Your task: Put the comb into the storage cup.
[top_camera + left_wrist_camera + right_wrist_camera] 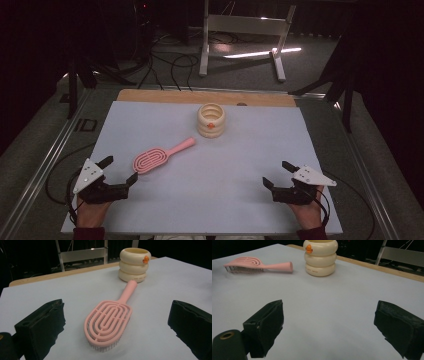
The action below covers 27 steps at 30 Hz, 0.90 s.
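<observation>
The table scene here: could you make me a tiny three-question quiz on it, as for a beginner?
1. True or false: the pink hairbrush lies bristles down.
2. Which gripper is nearer the hairbrush: A) left gripper B) right gripper?
3. Fill in: the small knob on the cream ringed holder is coloured ____.

Key: 1 true; 2 A; 3 orange. Both grippers have their fingers spread wide, holding nothing.

- Left black two-jaw hand-held gripper (120, 170), grey three-cornered plate on top, held in a hand (90, 212) at the table's (200, 210) near-left corner, jaws spread wide.
- Right black hand-held gripper (278, 173) at the near-right corner, jaws likewise wide apart, holding nothing.
</observation>
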Tool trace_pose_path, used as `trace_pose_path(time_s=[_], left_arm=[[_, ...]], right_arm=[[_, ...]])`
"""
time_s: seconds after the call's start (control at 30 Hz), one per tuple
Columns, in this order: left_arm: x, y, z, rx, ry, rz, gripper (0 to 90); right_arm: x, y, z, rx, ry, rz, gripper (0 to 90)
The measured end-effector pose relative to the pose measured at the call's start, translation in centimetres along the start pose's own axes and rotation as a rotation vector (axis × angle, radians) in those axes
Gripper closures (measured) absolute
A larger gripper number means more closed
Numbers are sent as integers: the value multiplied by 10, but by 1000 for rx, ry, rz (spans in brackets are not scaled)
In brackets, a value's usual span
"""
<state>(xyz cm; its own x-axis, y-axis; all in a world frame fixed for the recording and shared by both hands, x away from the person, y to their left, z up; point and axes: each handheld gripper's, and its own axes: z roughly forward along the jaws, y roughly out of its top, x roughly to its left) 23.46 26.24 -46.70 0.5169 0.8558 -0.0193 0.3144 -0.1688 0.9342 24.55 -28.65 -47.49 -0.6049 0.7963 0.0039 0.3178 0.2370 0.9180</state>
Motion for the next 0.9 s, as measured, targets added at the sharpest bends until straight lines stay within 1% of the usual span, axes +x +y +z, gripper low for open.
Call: trace_pose_path(time_s=[0.07, 0.17, 0.3, 0.4, 0.47, 0.6, 0.77, 0.9], left_arm=[[-1, 0, 1, 2, -1, -1, 15], [-3, 2, 6, 18, -6, 10, 16], [-5, 4, 11, 22, -15, 2, 16], [-6, 7, 16, 35, -21, 11, 16], [-6, 10, 18, 37, -26, 4, 17], [-6, 15, 24, 41, -28, 7, 17], [-8, 20, 32, 72, -31, 23, 19], [-8, 21, 39, 88, -41, 16, 26]], right_arm=[[0, 0, 0, 0, 1, -1, 89], [0, 0, 2, 2, 2, 1, 89], [1, 1, 2, -6, 4, 4, 89], [1, 1, 3, -6, 3, 7, 89], [0, 1, 3, -6, 2, 6, 89], [-1, 1, 2, -8, -1, 14, 90], [-2, 0, 3, -6, 1, 15, 90], [-2, 0, 4, -5, 0, 17, 90]])
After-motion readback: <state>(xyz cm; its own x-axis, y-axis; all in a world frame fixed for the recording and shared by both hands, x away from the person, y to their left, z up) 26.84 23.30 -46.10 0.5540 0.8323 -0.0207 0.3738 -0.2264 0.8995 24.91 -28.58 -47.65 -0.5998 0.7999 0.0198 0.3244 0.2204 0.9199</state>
